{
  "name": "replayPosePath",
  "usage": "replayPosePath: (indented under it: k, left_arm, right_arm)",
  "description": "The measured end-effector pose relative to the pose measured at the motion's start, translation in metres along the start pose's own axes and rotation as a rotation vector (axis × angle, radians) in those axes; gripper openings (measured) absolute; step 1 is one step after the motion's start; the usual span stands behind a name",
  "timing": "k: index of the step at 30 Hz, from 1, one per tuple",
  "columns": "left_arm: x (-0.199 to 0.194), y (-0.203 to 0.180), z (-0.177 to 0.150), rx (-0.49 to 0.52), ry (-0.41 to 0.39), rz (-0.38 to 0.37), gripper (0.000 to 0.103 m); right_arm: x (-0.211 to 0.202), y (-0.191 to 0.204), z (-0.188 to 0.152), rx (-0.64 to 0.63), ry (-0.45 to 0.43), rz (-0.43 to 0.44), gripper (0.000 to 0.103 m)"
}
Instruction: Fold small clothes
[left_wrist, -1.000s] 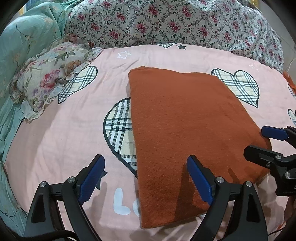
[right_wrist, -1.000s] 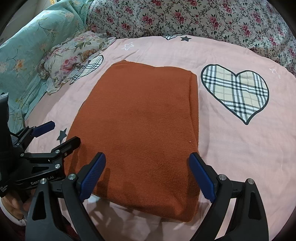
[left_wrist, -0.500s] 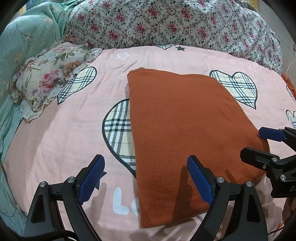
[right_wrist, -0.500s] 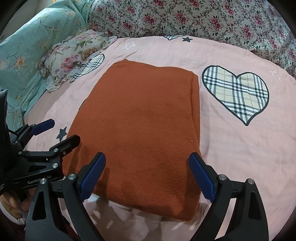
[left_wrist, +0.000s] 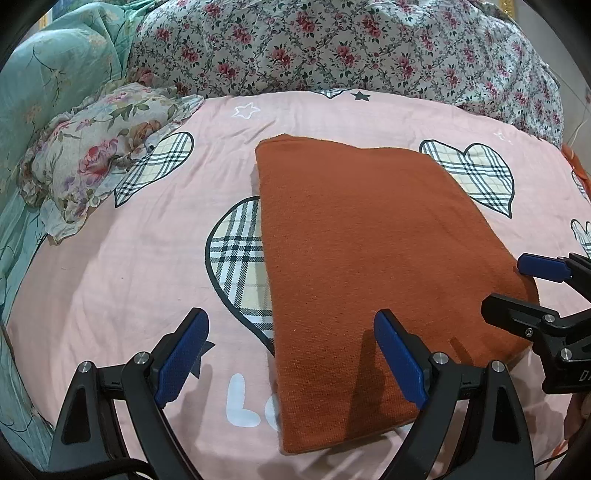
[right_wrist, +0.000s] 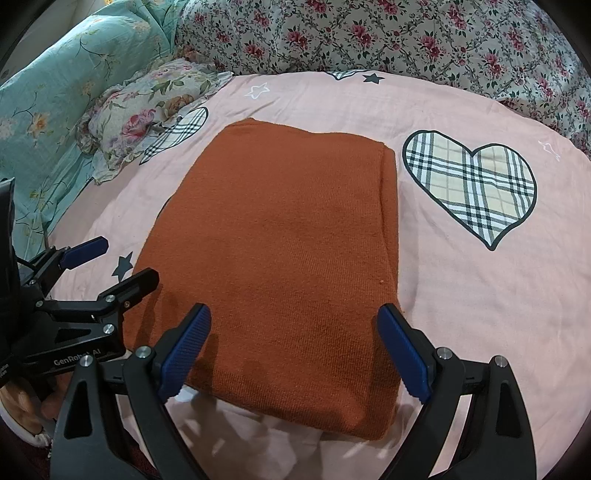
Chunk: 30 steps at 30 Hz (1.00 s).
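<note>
A rust-orange knitted garment (left_wrist: 369, 266) lies folded into a flat rectangle on the pink bed sheet (left_wrist: 129, 277); it also shows in the right wrist view (right_wrist: 280, 266). My left gripper (left_wrist: 291, 354) is open and empty, hovering over the garment's near left corner. My right gripper (right_wrist: 295, 347) is open and empty, hovering over the garment's near edge. Each gripper shows in the other's view: the right gripper (left_wrist: 528, 288) at the garment's right edge, the left gripper (right_wrist: 110, 266) at its left edge.
The sheet has plaid hearts (right_wrist: 472, 184) and stars. A floral pillow (left_wrist: 92, 155) lies at the left, a teal quilt (right_wrist: 48, 110) beyond it, and a rose-print duvet (left_wrist: 351, 48) is bunched along the back.
Both grippers have drifted slightly; the garment sits a little lower and closer in both views. Both stay open and the garment has not moved.
</note>
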<state>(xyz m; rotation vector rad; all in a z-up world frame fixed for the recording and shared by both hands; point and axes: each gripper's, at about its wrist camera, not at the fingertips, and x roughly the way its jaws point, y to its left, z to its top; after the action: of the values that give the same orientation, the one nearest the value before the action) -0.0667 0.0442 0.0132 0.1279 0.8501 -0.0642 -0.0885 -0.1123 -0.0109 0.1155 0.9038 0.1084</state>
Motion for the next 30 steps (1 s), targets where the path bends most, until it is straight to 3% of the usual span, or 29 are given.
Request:
replayPosePath:
  k: [30]
  left_arm:
    - [0.0, -0.0026, 0.0011, 0.004, -0.006, -0.028, 0.093]
  right_arm:
    - [0.0006, -0.0013, -0.0007, -0.007, 0.002, 0.0, 0.092]
